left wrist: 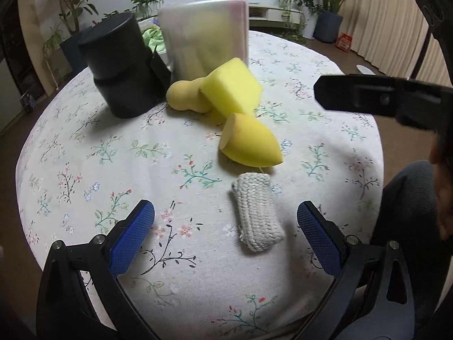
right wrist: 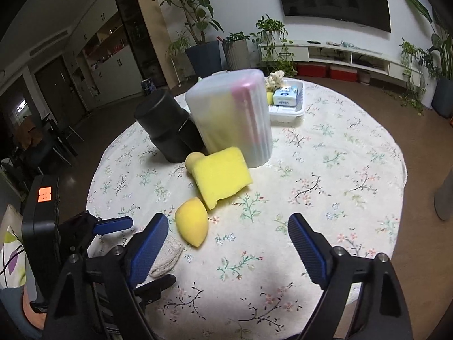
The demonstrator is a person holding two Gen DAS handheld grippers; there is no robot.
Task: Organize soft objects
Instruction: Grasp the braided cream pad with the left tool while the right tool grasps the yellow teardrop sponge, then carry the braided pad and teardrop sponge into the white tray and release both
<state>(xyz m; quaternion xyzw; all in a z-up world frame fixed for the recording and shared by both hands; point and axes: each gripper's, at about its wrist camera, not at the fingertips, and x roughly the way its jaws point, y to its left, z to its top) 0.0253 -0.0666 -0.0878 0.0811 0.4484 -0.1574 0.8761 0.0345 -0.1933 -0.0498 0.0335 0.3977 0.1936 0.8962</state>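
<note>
Yellow sponges [left wrist: 232, 90] crowd the black cylinder [left wrist: 121, 65]; both grippers [left wrist: 226, 232] [right wrist: 226, 243] gape empty.

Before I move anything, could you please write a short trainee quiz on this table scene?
1. True or false: the left hand-held gripper is open around the knitted pad without touching it.
2. Which lies nearest that pad: A) block sponge, B) teardrop sponge, C) black cylinder?
3. Fill in: the translucent container stands ____ the block sponge.

Key: 1 true; 2 B; 3 behind.
</note>
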